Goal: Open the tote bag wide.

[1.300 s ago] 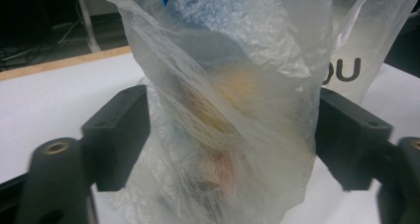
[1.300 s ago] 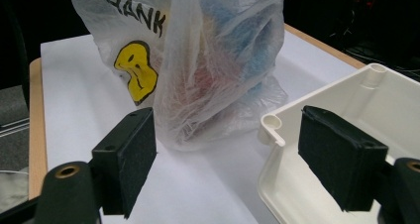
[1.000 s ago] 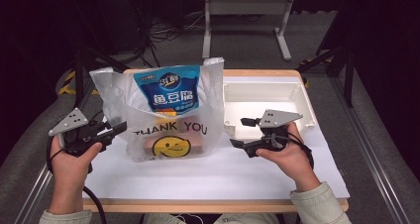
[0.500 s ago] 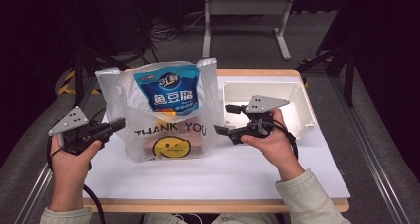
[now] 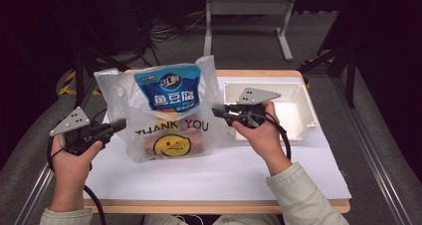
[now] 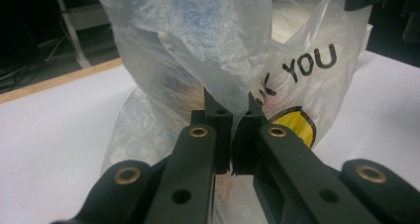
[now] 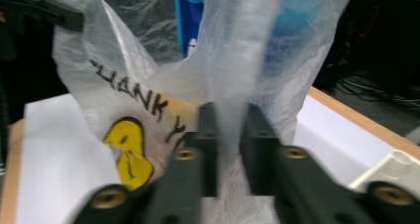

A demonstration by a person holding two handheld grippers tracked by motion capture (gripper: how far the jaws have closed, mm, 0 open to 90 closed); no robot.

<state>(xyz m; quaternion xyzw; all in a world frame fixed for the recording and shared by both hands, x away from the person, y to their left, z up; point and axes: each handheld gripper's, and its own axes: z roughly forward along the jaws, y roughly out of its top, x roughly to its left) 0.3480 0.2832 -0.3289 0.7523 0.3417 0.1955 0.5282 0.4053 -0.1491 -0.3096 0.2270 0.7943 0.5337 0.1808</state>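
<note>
"THANK YOU" is printed in black capitals on the clear plastic bag (image 5: 164, 130), above a yellow smiley face. Large white Chinese characters, roughly 鱼豆腐, are carried on the blue packet (image 5: 169, 88) inside it; the smaller logo above them cannot be read.

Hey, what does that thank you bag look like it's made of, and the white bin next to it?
The bag looks like thin, translucent plastic film: it crinkles, and the blue packet shows through it. The white bin looks like rigid moulded plastic with a smooth, slightly matte finish and a rounded rim, though the pictures cannot settle that for sure.
</note>
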